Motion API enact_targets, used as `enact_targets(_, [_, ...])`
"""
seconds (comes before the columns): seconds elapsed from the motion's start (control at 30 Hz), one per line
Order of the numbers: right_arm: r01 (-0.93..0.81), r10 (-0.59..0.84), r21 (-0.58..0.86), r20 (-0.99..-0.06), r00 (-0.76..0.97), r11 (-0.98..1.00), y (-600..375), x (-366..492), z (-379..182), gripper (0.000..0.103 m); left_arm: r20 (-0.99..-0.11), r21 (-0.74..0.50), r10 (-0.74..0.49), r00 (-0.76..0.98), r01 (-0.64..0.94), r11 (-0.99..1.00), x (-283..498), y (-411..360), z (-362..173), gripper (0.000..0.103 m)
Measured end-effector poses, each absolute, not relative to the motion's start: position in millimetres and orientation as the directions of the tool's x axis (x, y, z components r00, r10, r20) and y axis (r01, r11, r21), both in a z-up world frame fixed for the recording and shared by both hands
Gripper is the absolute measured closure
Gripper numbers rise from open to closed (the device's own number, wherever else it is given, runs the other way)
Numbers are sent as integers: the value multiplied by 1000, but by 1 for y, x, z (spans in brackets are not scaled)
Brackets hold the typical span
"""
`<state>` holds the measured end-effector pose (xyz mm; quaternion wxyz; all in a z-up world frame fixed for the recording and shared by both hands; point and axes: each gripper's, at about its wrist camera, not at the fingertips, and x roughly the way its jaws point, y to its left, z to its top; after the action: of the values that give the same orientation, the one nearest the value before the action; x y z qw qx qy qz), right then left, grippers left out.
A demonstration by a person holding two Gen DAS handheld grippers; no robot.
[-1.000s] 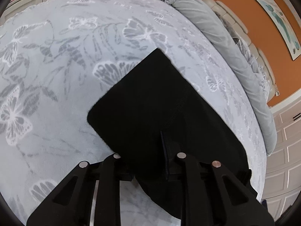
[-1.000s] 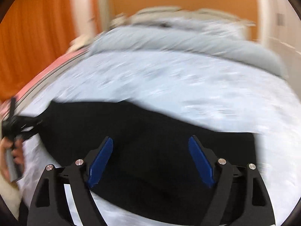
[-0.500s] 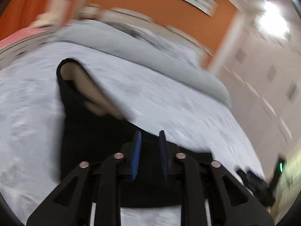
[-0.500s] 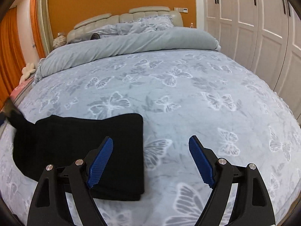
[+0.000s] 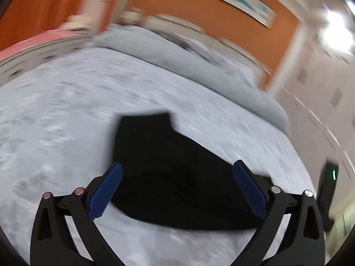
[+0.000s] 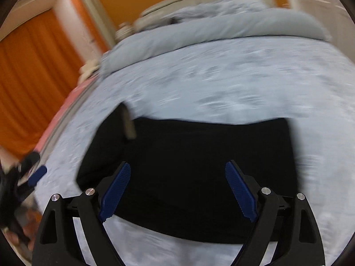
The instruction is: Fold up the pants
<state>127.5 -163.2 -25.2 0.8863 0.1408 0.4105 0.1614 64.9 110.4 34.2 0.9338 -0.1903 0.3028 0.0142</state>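
Note:
The black pants (image 5: 177,173) lie folded into a flat block on the pale blue butterfly-print bedspread (image 5: 55,115). My left gripper (image 5: 177,170) is open and empty, its blue pads (image 5: 104,192) spread above the near part of the pants. In the right wrist view the pants (image 6: 199,166) form a wide dark rectangle, with one upturned corner showing a lighter inside at the far left. My right gripper (image 6: 177,170) is open and empty above the pants' near edge. The left gripper (image 6: 33,175) shows at the left edge of the right wrist view. Both views are blurred by motion.
A rolled grey duvet (image 6: 221,28) and pillows lie across the head of the bed under an orange wall. Orange curtains (image 6: 28,77) hang on the left. White wardrobe doors (image 5: 321,110) stand on the right. The bed's pink left edge (image 5: 33,42) is near.
My left gripper has let go of the pants and opened wide, and it has swung to face the headboard. My right gripper stayed open and swung back over the pants. The pants lie folded smaller.

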Motion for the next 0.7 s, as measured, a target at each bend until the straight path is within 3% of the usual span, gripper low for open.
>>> enact_targets(0.07, [-245,451,383,-671,589,891,-121,141,-30,18,-586,-313,34,809,-265,912,67,144,37,5])
enact_targets(0.17, [-308,457,338,-666,590,889,-74,157,-39,18,-617,-286,106,779,-348,893,68,176,35,5])
enact_targets(0.4, [-263,282,147,-746,603,954,-21,204,-92,15,-642,-159,209,738,-394,905,55,212,23,5])
enact_targets(0.47, [-291,237,56,-733,638,955,-12,197,-92,28,-648,-144,214,731,-393,908,55,221,18,5])
enact_targets(0.5, [-303,233,36,-727,646,952,-9,194,-86,60,-658,-148,206,725,-393,907,54,226,15,5])
enact_targets(0.53, [-304,258,68,-722,642,950,-13,194,-79,81,-664,-158,196,722,-391,906,55,230,13,5])
enact_targets(0.6, [-304,356,203,-693,627,931,-29,194,-62,91,-670,-181,183,720,-397,900,56,237,13,5])
enact_targets(0.7, [-322,421,273,-637,646,907,-45,186,-30,94,-674,-214,167,720,-406,889,59,238,13,5])
